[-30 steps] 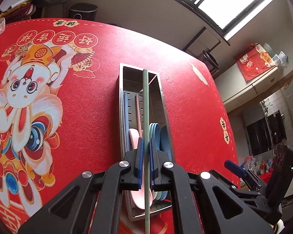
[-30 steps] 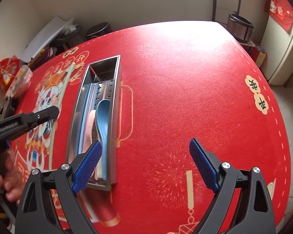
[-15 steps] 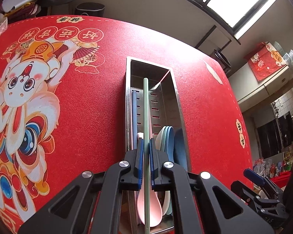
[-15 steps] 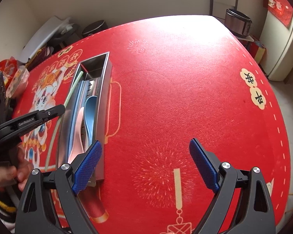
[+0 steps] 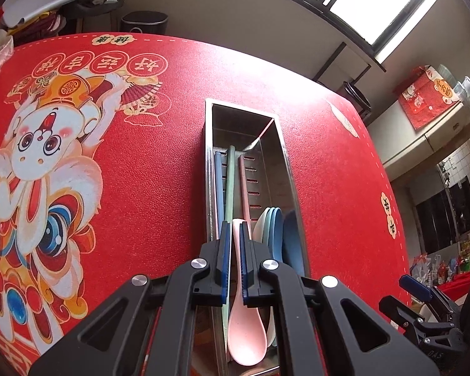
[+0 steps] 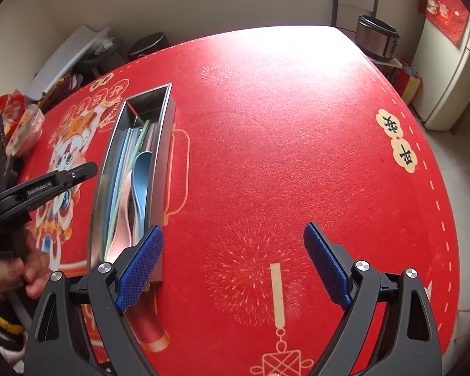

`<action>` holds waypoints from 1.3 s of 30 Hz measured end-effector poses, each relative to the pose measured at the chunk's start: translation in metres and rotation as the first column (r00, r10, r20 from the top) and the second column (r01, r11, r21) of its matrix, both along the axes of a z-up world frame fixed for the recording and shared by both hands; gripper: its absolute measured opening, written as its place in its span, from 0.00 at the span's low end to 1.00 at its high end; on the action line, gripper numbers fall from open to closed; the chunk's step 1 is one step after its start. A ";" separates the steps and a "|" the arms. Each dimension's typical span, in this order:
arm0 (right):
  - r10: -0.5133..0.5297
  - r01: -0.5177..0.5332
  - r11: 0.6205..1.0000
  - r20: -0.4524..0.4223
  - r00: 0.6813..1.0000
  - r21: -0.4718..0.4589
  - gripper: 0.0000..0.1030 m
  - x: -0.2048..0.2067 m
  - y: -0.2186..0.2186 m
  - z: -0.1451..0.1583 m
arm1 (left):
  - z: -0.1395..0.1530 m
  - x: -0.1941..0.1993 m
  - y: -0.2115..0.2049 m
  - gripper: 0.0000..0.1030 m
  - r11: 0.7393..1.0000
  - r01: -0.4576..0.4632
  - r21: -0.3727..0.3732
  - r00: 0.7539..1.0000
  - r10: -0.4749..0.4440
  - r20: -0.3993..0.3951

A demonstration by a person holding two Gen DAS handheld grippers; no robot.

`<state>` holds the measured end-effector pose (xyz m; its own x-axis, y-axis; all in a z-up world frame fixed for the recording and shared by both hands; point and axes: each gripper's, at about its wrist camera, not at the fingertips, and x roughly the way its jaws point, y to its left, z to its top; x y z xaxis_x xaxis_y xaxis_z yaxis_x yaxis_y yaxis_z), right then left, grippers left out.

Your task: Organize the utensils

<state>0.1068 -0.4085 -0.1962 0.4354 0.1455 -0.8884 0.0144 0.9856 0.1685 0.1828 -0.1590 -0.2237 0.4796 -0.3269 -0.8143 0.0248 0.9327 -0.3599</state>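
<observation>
The metal tray (image 5: 285,156) lies lengthwise on the tablecloth (image 5: 159,169), right of the printed cartoon figure (image 5: 44,156). In the tray, three chopsticks (image 5: 230,181) lie side by side along its left wall. A spoon (image 5: 246,322) lies at the near end, right of them, and further spoons (image 5: 277,228), perhaps four, are stacked on edge toward the right wall. The tray's far end holds nothing visible.
</observation>
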 end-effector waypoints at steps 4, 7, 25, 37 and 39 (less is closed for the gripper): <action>-0.012 0.013 1.000 0.021 1.000 -0.006 0.85 0.002 0.002 0.008 | 0.014 -0.008 0.006 0.06 0.999 0.019 0.044 0.999 -0.020 0.027; -0.024 0.025 1.000 0.043 0.999 -0.010 0.85 0.003 0.004 0.017 | 0.026 -0.014 0.016 0.06 0.996 0.025 0.081 0.999 -0.029 0.044; -0.105 0.161 0.977 0.349 0.931 -0.136 0.85 -0.035 0.061 0.154 | 0.178 -0.089 0.109 0.66 0.979 0.012 0.205 0.945 -0.079 0.318; -0.179 0.323 0.925 0.518 0.837 -0.202 0.85 -0.095 0.097 0.210 | 0.242 -0.128 0.140 0.94 0.978 -0.053 0.203 0.874 -0.053 0.483; -0.181 0.335 0.920 0.536 0.824 -0.204 0.85 -0.100 0.100 0.216 | 0.244 -0.129 0.143 0.94 0.979 -0.049 0.198 0.870 -0.055 0.490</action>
<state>0.0064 -0.3083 0.0200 0.8131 -0.2535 -0.5239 0.2647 0.9628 -0.0551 0.0534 -0.0161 0.0199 0.8328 -0.1864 -0.5212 0.1519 0.9824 -0.1087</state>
